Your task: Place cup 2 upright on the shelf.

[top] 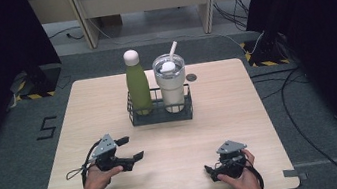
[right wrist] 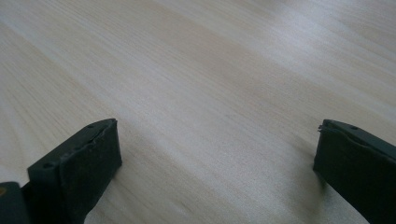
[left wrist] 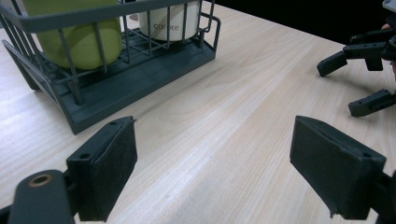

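2 hand-held grippers sit low over the near half of the pale wooden table (top: 174,144), both empty. The right gripper (top: 210,171), nearest the person's edge, has its jaws spread wide above bare wood, gripping nothing. The left gripper (top: 130,148) lies slightly farther in, its jaws equally wide and angled toward the rack, which suggests it is lined up to reach forward; its pads (left wrist: 112,163) touch nothing. Beyond them, well apart from both grippers, stands the dark wire rack (top: 160,113) near the table's far edge. It holds 2 drink containers upright side by side, probably so they cannot tip: the green metal bottle with a white cap (top: 137,84) on the left and the cream tumbler with a clear lid and straw (top: 171,81) on the right.
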{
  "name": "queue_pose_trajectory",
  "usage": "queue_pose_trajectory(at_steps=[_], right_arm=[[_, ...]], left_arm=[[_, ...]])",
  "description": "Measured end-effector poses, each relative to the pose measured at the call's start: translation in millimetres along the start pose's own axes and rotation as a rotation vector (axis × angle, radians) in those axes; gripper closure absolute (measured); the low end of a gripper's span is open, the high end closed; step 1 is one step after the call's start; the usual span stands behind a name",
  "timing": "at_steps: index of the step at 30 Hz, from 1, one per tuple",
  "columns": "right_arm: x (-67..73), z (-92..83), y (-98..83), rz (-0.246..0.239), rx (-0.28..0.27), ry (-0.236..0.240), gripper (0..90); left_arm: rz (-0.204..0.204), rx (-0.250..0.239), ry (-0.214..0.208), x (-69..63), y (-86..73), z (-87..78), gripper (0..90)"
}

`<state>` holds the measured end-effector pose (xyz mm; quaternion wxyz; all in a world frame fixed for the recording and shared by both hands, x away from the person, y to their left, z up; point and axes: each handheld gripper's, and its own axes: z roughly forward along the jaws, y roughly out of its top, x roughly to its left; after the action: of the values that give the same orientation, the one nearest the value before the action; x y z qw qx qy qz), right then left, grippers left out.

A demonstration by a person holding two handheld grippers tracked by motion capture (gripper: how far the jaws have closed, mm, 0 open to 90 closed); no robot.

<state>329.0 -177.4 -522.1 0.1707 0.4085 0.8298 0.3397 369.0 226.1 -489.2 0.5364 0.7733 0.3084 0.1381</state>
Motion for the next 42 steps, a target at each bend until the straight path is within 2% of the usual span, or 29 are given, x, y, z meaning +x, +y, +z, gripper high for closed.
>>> queue_pose_trajectory(at_steps=[17, 21, 25, 30, 34, 42], right_arm=[[-0.2, 0.2, 0.2, -0.003, 0.000, 0.000, 0.9], [-0.2, 0.2, 0.2, -0.003, 0.000, 0.000, 0.9], [-0.2, 0.2, 0.2, -0.003, 0.000, 0.000, 0.9], [-0.2, 0.1, 0.2, -0.003, 0.000, 0.000, 0.9], [-0.1, 0.1, 0.2, -0.003, 0.000, 0.001, 0.9], [0.0, 0.1, 0.1, -0.004, 0.000, 0.001, 0.9]], left_arm=[[-0.006, 0.038, 0.000, -3.8, -25.6, -12.5, 14.5], [-0.033, 0.037, -0.039, -4.3, -30.3, -14.7, 14.5], [-0.033, 0.045, -0.034, -6.2, -33.3, -18.0, 14.5], [-0.001, 0.073, -0.016, -11.1, -37.4, -22.4, 14.5], [-0.006, 0.088, -0.017, -12.9, -40.7, -25.1, 14.6], [0.020, 0.145, 0.031, -16.0, -45.0, -29.8, 14.6]])
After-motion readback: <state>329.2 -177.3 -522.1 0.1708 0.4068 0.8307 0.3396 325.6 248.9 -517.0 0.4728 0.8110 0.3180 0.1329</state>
